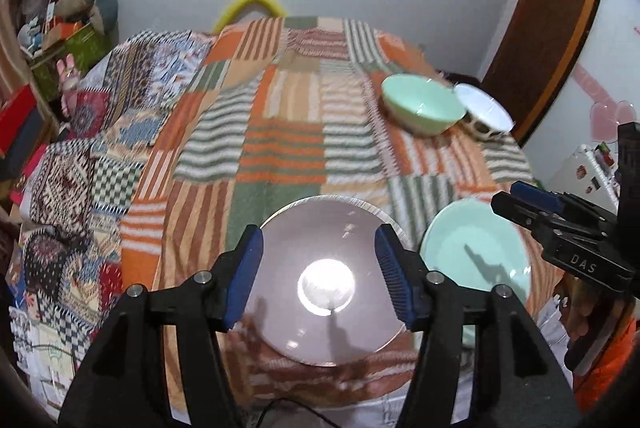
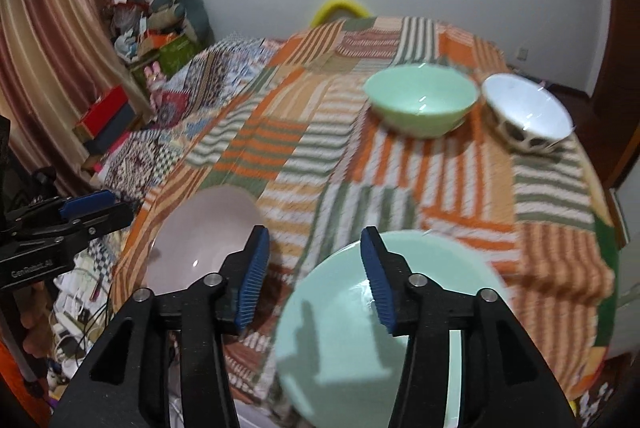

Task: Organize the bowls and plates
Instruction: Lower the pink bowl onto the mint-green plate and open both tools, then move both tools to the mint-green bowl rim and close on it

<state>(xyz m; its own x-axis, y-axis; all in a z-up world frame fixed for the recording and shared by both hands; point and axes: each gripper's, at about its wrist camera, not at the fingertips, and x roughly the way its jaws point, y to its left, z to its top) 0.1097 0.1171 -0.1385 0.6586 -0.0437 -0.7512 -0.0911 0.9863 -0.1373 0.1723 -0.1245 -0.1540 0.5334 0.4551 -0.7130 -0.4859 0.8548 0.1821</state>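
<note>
Pink plate [image 1: 328, 280] and mint plate [image 1: 476, 256] lie side by side at the bed's [image 1: 280, 148] near edge, unstacked. The mint bowl [image 2: 420, 104] and spotted bowl [image 2: 528, 116] stand together farther back. Left tool [image 1: 320, 280] and right tool [image 2: 314, 280] hover released, empty. Stacking seems undone.

Motion blur is seen throughout; glare is thrown on the pink plate [image 1: 326, 284], and edges are bent by fisheye.
</note>
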